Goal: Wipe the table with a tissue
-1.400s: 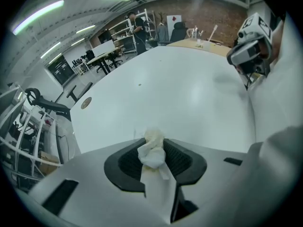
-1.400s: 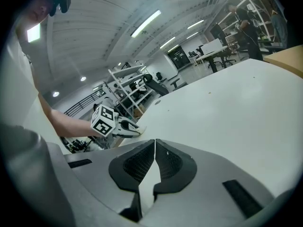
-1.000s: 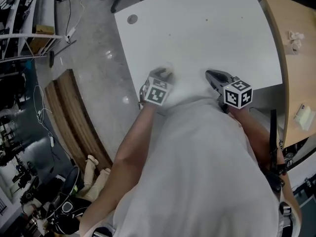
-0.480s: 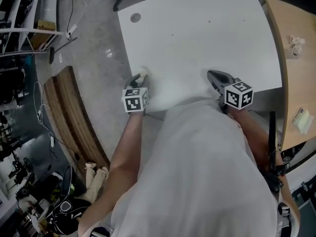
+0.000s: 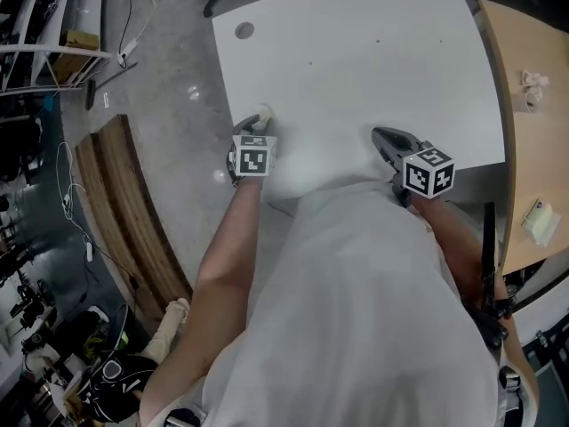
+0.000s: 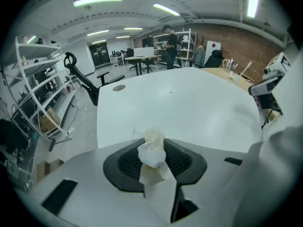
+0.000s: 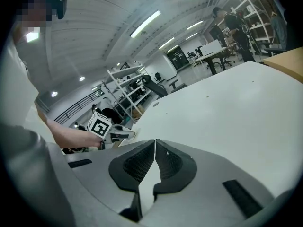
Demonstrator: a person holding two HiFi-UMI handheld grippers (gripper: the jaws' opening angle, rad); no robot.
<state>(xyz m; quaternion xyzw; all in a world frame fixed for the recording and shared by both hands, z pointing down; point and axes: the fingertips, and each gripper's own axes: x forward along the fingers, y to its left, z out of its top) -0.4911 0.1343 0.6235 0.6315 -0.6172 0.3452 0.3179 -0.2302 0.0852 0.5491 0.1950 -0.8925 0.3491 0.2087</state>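
at the left edge of the white table (image 5: 373, 69), close to its near corner, the left gripper (image 5: 260, 118) points steeply down with its jaws clamped on a crumpled white tissue (image 6: 152, 150). the wad pokes out past the jaw tips and seems to rest on the tabletop, though contact is hard to confirm. a flat strip of tissue trails back between the jaws.

the wiping stroke looks to be at its outer limit. a good next pass would probably press the wad flat and draw it back toward the middle in overlapping lines. it should stay just inside the rim, so the tissue neither drops over the edge nor snags there. the grip is on a narrow pinch of paper, so light, even pressure seems wise, or it may tear.

the right gripper (image 5: 384, 136) hovers or rests at the table's near edge, jaws together with nothing between them, well apart from the left one. it could block a long sweep to the right.

a round grommet (image 5: 244, 31) sits at the far left corner. a wooden desk (image 5: 533, 105) adjoins on the right, with crumpled scraps (image 5: 532, 80) on it. shelving (image 6: 33, 79) and an office chair (image 6: 83, 79) stand beyond the table.
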